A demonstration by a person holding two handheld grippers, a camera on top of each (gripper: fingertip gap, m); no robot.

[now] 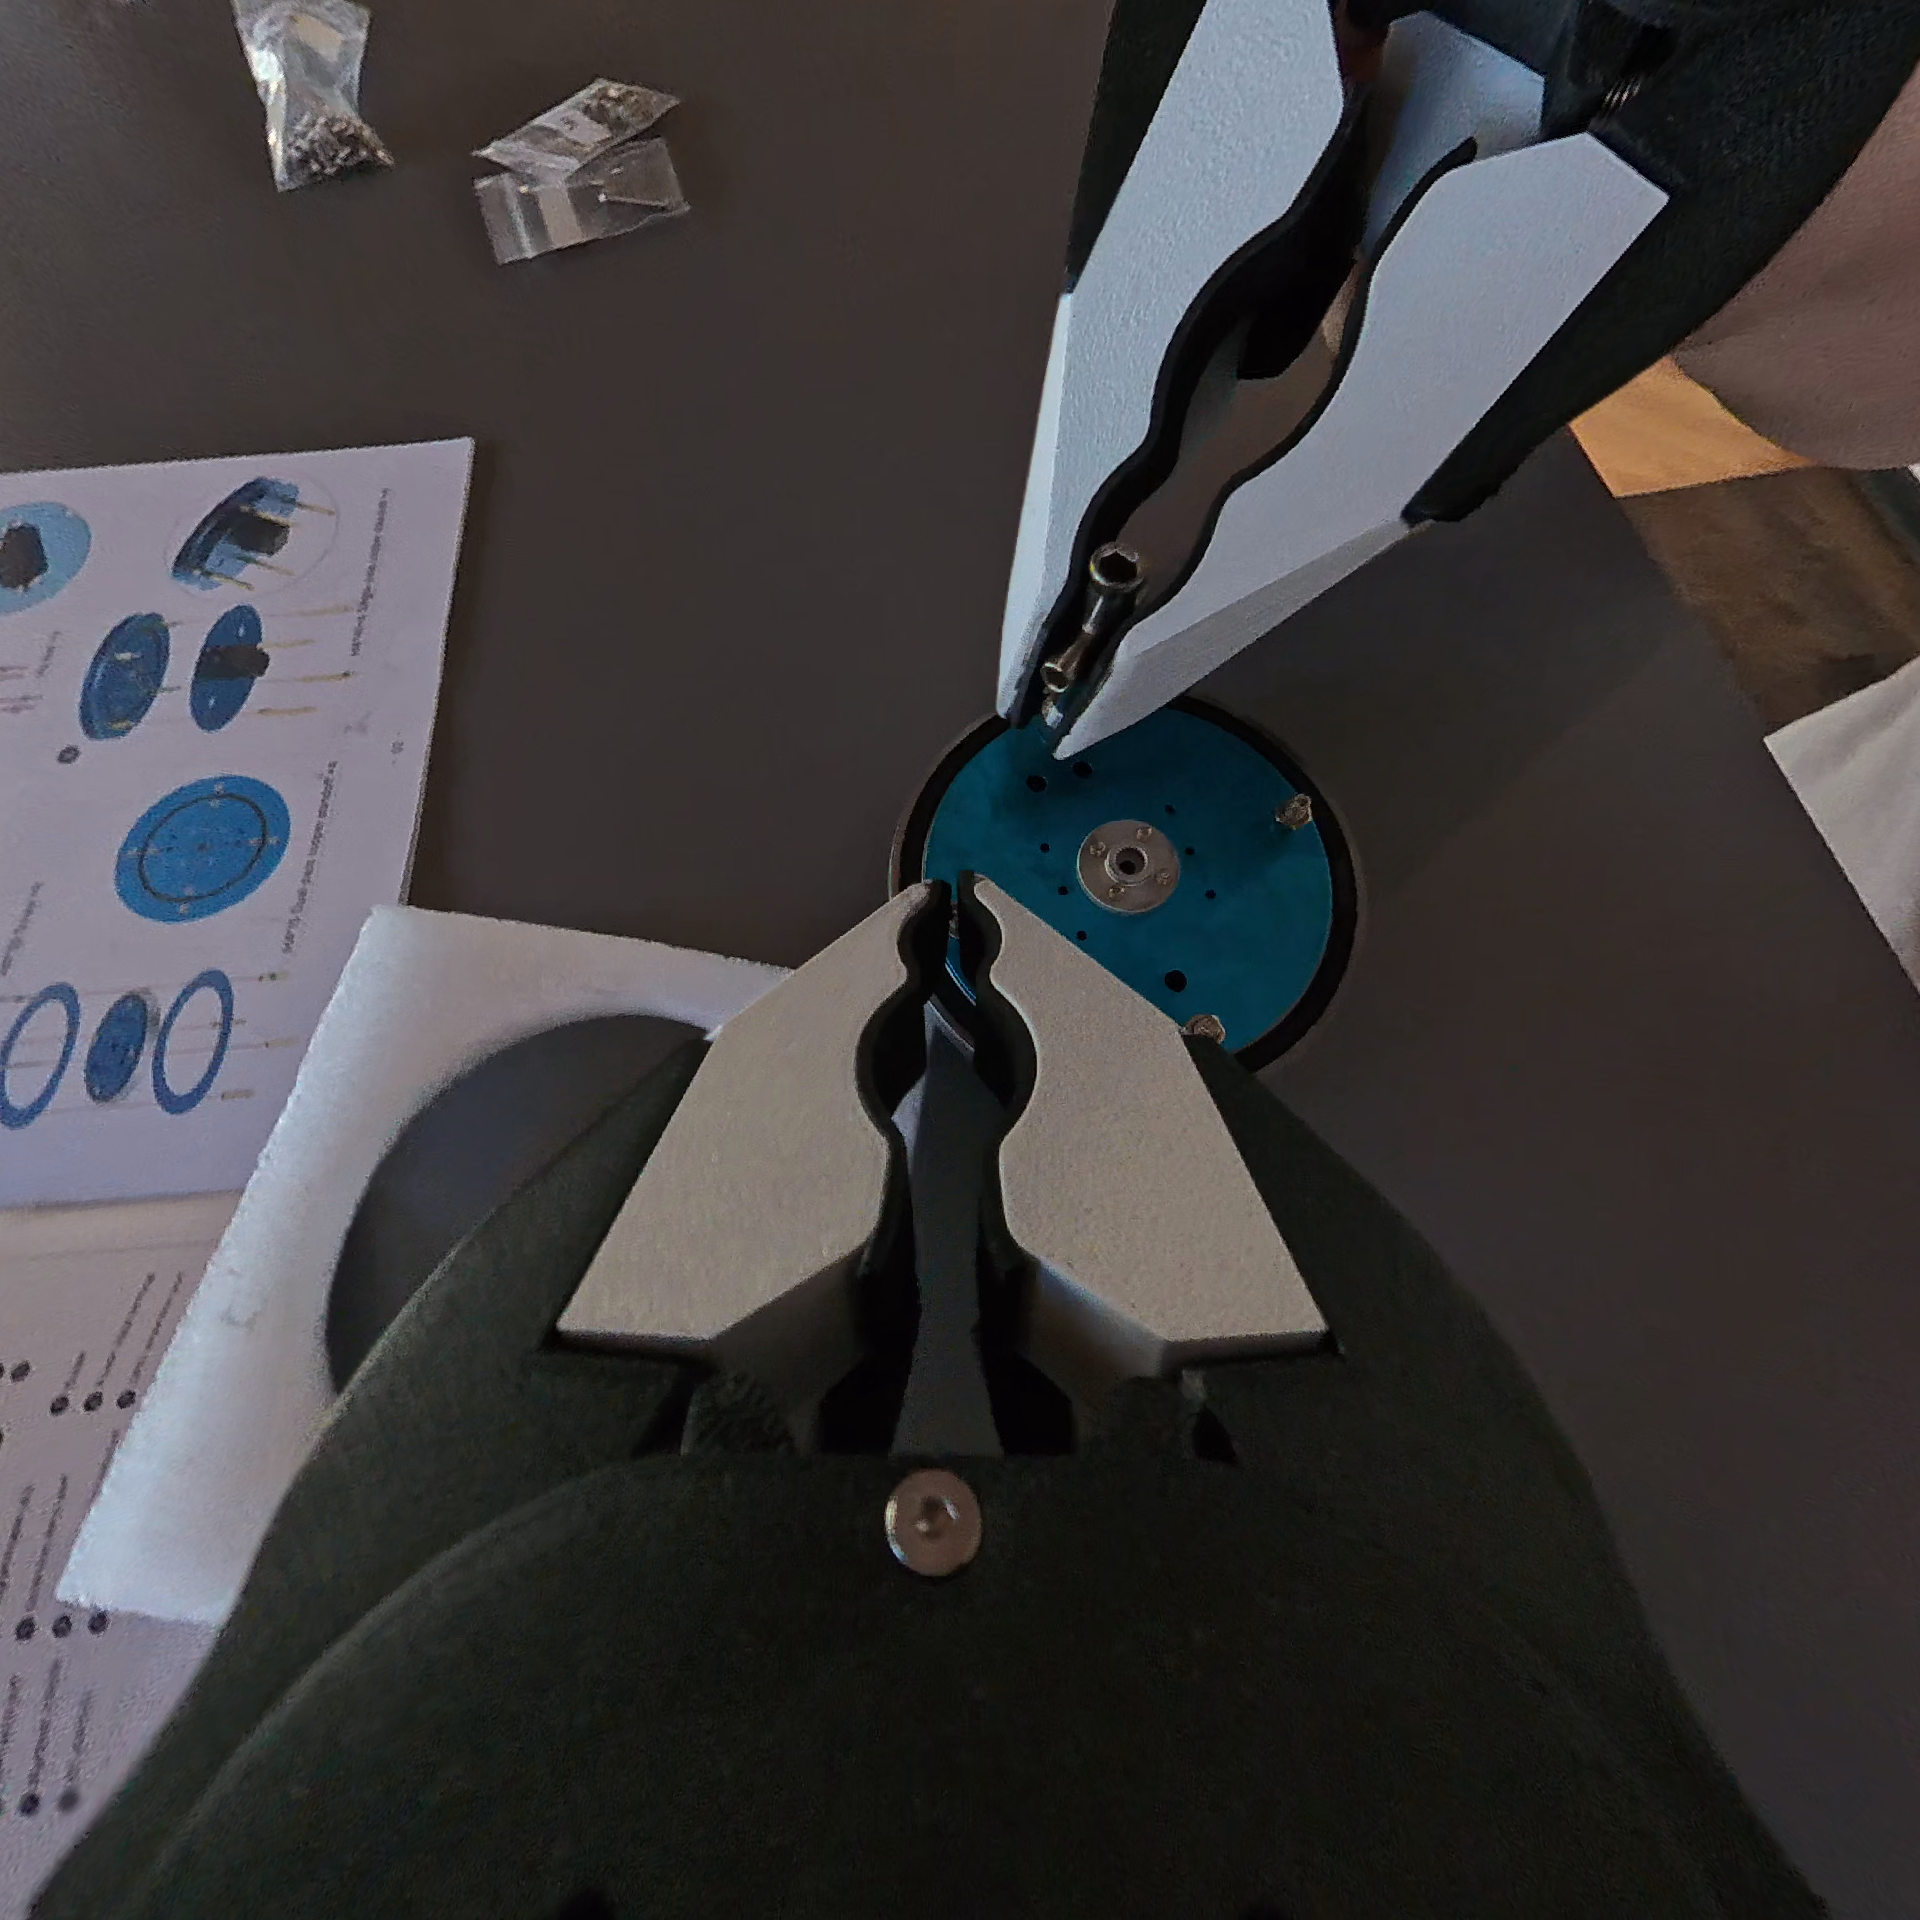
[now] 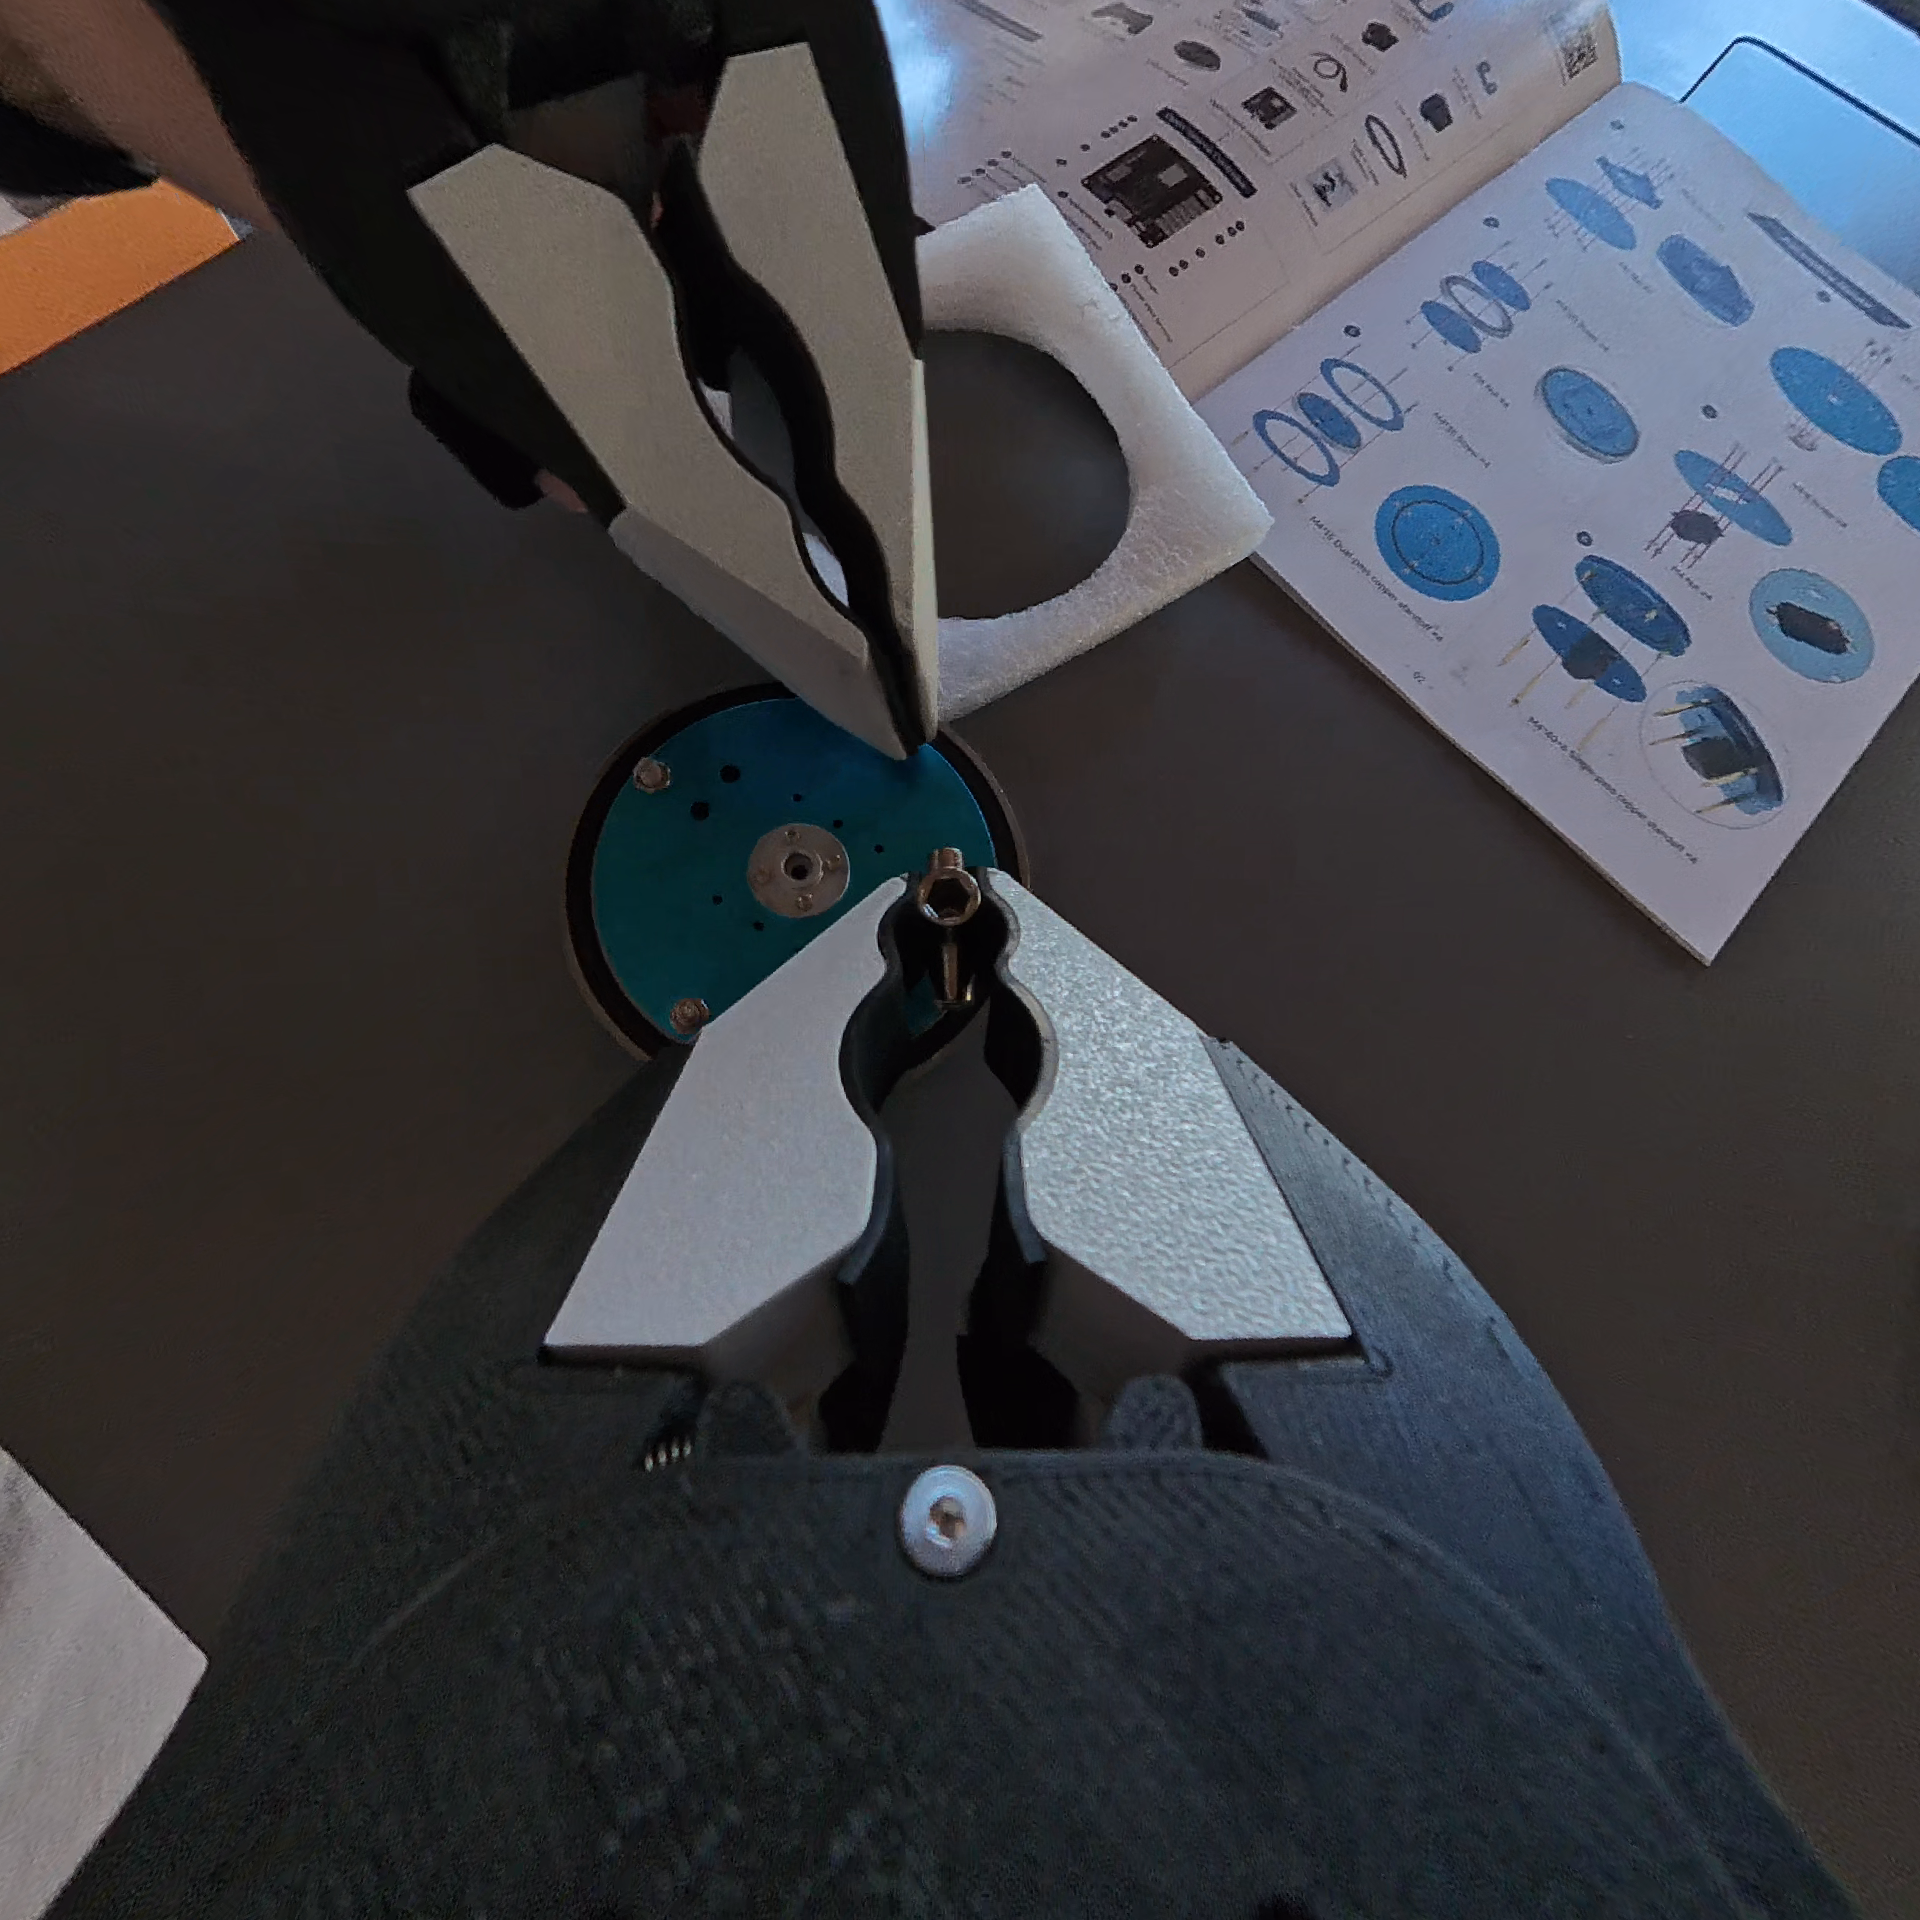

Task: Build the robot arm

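Note:
A blue round plate point(image 1: 1226, 914) with a silver hub point(image 1: 1127, 864) lies on a black round base on the dark table. Two small standoffs point(image 1: 1297, 808) stand at its rim. My left gripper point(image 1: 951, 891) is shut on the plate's near edge; in the right wrist view it point(image 2: 906, 740) comes down from above onto the far edge of the plate point(image 2: 686, 894). My right gripper point(image 2: 945, 883) is shut on a small metal hex standoff point(image 2: 945, 904), held upright over the plate's edge. In the left wrist view the right gripper point(image 1: 1039, 727) and its standoff point(image 1: 1091, 613) are opposite my left gripper.
An open instruction booklet point(image 1: 208, 779) and a white foam block with a round hole point(image 1: 312, 1195) lie left of the plate; both show in the right wrist view, booklet point(image 2: 1558, 468) and foam point(image 2: 1091, 416). Two small plastic bags of hardware point(image 1: 312, 94) lie at the far left. Both grippers' tips are close together, under 4 cm apart.

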